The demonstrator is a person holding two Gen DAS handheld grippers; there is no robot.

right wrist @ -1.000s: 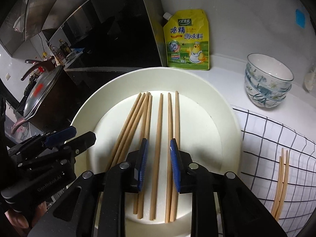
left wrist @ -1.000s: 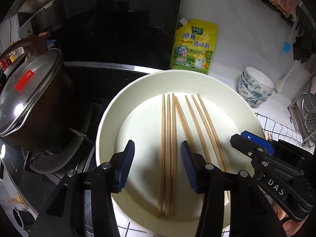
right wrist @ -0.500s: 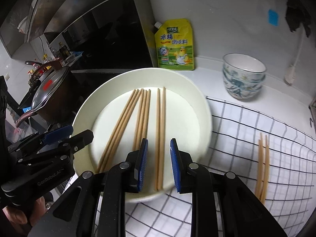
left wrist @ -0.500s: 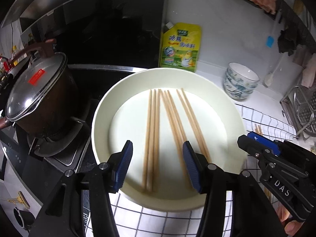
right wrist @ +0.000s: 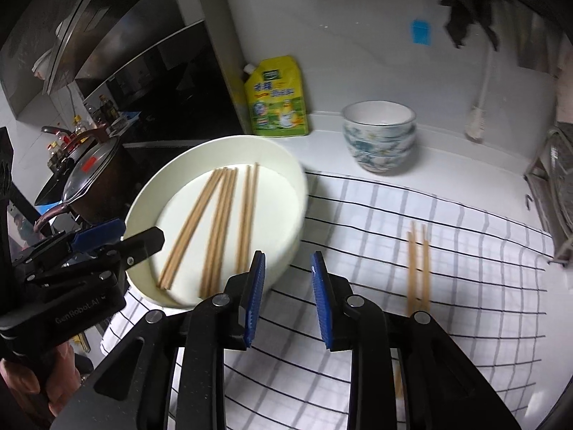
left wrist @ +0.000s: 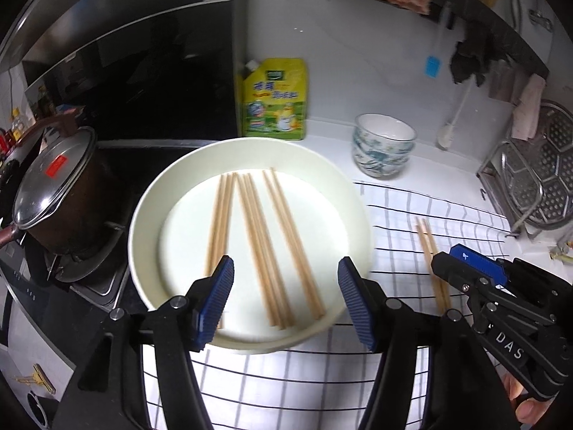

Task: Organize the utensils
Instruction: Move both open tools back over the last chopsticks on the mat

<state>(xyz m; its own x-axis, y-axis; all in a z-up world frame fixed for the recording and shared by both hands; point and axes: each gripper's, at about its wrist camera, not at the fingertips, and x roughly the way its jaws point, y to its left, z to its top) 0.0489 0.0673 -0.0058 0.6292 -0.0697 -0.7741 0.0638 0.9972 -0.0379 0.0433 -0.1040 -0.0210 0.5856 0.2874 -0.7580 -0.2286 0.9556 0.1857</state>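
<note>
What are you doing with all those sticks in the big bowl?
Someone is sorting chopsticks with two hand-held grippers. Most of the chopsticks lie in a big white bowl beside the stove. One pair already lies apart on the checked cloth. The left gripper hangs over the bowl's near edge with its jaws wide open. The right gripper is over the cloth, jaws open too. Neither is holding anything.
</note>
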